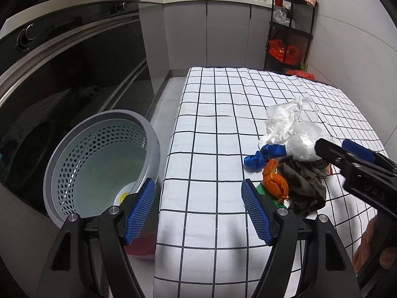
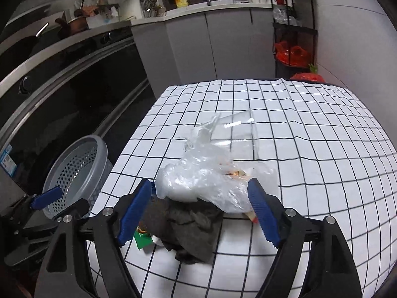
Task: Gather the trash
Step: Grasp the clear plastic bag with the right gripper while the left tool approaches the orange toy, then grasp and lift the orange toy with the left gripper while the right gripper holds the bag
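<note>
A heap of trash lies on the checked tablecloth (image 1: 218,114): a clear plastic bag (image 2: 203,181), crumpled white plastic (image 1: 280,119), a blue ribbon (image 1: 263,155), orange peel (image 1: 275,183), a dark brown cloth (image 2: 188,226), a green wrapper (image 2: 142,238) and a clear cup (image 2: 238,131). My right gripper (image 2: 200,183) stands open with the plastic bag lying between its pads. My left gripper (image 1: 197,186) is open and empty over the table's left edge. Left of it, on the floor, is the grey perforated basket (image 1: 74,154), with a white and yellow item (image 1: 124,193) at its bottom.
A black oven front (image 1: 74,74) runs along the left behind the basket. Grey cabinets (image 1: 206,32) stand at the back. At the back right is a black shelf rack (image 1: 290,29) holding red bags. A hand (image 1: 372,243) holds the right gripper.
</note>
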A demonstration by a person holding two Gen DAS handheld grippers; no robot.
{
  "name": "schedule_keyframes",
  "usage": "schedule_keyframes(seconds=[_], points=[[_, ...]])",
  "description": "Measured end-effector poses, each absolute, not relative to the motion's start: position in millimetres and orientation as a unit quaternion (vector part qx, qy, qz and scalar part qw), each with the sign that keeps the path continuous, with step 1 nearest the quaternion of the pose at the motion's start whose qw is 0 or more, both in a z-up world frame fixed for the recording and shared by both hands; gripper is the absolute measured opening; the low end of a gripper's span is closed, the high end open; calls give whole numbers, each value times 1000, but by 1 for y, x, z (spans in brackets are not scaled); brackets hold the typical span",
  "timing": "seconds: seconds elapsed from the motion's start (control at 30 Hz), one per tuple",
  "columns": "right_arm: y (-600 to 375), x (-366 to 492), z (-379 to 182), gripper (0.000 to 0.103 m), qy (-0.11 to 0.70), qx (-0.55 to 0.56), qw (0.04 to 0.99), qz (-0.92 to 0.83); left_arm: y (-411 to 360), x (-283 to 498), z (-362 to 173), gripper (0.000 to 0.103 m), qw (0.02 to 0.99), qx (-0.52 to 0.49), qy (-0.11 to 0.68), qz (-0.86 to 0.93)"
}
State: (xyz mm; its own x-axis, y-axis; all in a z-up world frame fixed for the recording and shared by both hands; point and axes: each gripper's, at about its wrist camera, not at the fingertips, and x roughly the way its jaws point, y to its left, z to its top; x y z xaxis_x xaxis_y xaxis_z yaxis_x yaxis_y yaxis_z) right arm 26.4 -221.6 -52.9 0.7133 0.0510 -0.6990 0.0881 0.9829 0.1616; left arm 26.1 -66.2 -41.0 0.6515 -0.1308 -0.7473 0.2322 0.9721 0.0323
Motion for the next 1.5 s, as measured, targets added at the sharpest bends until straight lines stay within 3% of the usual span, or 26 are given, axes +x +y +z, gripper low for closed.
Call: schedule_keyframes(seconds=[0.23, 0.27, 0.3, 0.37, 0.5, 0.83, 1.4, 1.5], points=[[-210, 52, -66, 76, 404, 62, 913, -17, -62, 25, -39, 74, 908, 57, 404, -96], [-210, 54, -69, 72, 407, 63, 911, -21, -61, 25, -40, 75, 908, 57, 404, -96], [-210, 55, -70, 59, 409, 64, 910, -20, -60, 25, -39, 75, 908, 55, 404, -96], [-211, 55, -72, 48, 412, 70, 908, -16, -60, 24, -39, 76, 908, 53, 404, -96], [-214, 45, -68, 39, 401, 82, 912, -9, -63, 26, -43, 76, 905, 53, 409, -103], [-252, -17, -45, 38, 350, 163, 922, -24, -87, 30, -52, 79, 895, 53, 419, -144], [-265, -50, -52, 38, 358, 188, 914, -31, -126, 38, -76, 80, 889, 71, 420, -168], [-263, -48, -56, 38, 364, 188, 912, -31, -127, 39, -77, 69, 888, 67, 423, -171]])
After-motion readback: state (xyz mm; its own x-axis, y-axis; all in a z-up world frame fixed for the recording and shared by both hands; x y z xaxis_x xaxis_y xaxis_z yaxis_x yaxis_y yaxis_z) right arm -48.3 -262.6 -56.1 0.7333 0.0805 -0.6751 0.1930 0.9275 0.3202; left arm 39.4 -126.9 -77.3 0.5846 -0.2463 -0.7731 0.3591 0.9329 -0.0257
